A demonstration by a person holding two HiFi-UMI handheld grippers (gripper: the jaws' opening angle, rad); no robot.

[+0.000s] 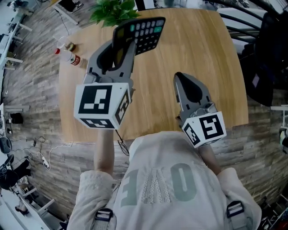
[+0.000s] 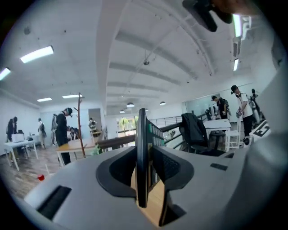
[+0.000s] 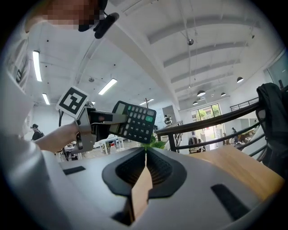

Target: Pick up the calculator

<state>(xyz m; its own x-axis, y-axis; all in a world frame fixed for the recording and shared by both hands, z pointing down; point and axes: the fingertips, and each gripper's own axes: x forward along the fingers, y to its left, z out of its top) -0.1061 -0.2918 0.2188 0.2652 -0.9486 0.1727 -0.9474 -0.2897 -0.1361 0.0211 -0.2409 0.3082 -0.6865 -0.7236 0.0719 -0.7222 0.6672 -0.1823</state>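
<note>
The calculator (image 1: 143, 32) is black with grey and green keys and hangs in the air above the round wooden table (image 1: 198, 45). My left gripper (image 1: 122, 41) is shut on its lower end. In the left gripper view the calculator (image 2: 142, 148) stands edge-on between the pads, keys facing right. The right gripper view shows the calculator (image 3: 135, 121) key-side on, held up by the left gripper (image 3: 105, 122). My right gripper (image 1: 179, 80) hovers over the table's near right part with its jaws shut on nothing (image 3: 146, 155).
A green plant (image 1: 112, 11) stands at the table's far edge just behind the calculator. A small bottle (image 1: 71, 57) lies near the table's left edge. A dark chair with a jacket (image 1: 265, 58) stands to the right, and cables (image 1: 42, 155) lie on the floor at left.
</note>
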